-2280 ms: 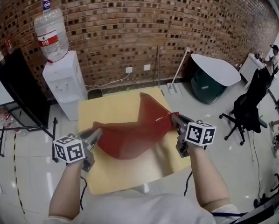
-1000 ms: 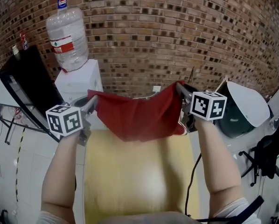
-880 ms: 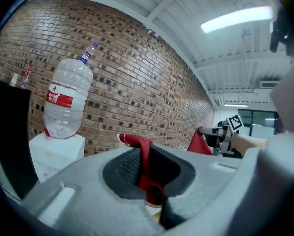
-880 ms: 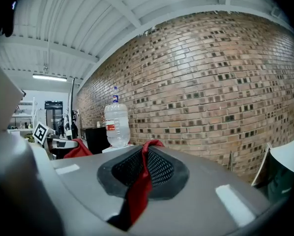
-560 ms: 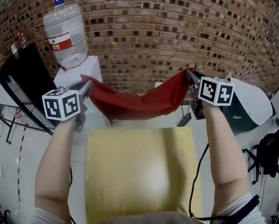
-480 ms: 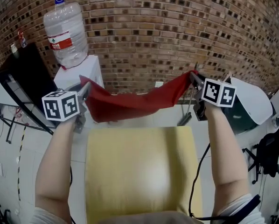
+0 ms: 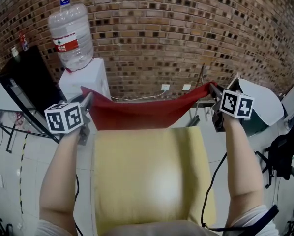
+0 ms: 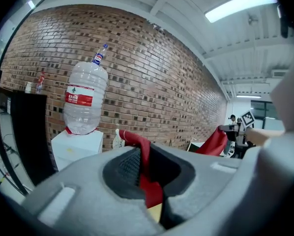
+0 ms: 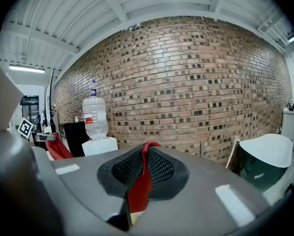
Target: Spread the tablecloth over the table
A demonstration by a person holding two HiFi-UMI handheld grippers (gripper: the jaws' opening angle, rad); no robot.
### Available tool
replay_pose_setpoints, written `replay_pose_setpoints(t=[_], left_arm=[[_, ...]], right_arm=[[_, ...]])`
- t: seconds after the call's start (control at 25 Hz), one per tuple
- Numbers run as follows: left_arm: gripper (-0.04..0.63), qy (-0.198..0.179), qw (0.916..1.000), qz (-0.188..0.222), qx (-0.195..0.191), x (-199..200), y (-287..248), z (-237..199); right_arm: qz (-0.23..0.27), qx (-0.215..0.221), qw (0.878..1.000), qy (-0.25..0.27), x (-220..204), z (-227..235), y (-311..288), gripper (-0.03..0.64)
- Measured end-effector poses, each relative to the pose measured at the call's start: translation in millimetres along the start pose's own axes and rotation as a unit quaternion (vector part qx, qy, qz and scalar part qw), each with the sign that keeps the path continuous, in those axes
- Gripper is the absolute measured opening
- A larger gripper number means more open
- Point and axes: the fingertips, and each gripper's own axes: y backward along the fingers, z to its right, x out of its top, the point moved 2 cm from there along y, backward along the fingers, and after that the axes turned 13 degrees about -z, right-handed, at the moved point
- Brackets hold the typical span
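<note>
A red tablecloth [image 7: 144,113] hangs stretched in the air past the far edge of the yellow table [image 7: 152,181]. My left gripper [image 7: 87,99] is shut on the cloth's left corner [image 8: 142,156], held above the table's far-left corner. At the far-right corner my right gripper [image 7: 213,88] is shut on the other cloth corner [image 9: 139,183]. The cloth sags a little in the middle and its lower edge sits at the table's far rim. In the left gripper view the right gripper [image 8: 230,130] shows far off with red cloth.
A white water dispenser [image 7: 85,85] with a big bottle [image 7: 71,31] stands by the brick wall, left of the table. A black cabinet [image 7: 31,85] is further left. A white-topped dark bin [image 7: 257,107] and an office chair [image 7: 284,156] stand at the right.
Both grippers have moved apart sideways, pulling the red cloth from a drooping bundle into a wide, nearly taut strip along the table's far edge. Both stay shut on their corners.
</note>
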Motion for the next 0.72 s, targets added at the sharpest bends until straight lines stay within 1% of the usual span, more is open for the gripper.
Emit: replay_pose_setpoints(t=[0.08,0.24,0.48,0.6,0.72], left_arm=[[0.018,-0.002,1.0,0.003,-0.003,-9.8,16.0,6.8],[0.018,-0.013,0.9998,-0.004,-0.014,-37.5,51.7,19.2],[0.018,-0.018,0.9991,0.001,-0.038,-74.3,104.8,42.1],[0.018,-0.024,0.9985,-0.007,-0.049,-94.0,127.0,56.6],[0.018,-0.027,0.9982,-0.016,-0.051,-119.8,143.7,72.2]], right_arm=[[0.0,-0.008,1.0,-0.013,-11.2,1.8,17.0,0.015],[-0.002,-0.023,0.999,-0.048,-46.5,-0.7,56.0,0.015],[-0.017,-0.048,0.998,-0.046,-94.9,-22.0,118.6,0.015],[-0.026,-0.056,0.996,-0.058,-124.9,-26.2,144.0,0.015],[-0.032,-0.059,0.995,-0.075,-156.5,-27.6,165.2,0.015]])
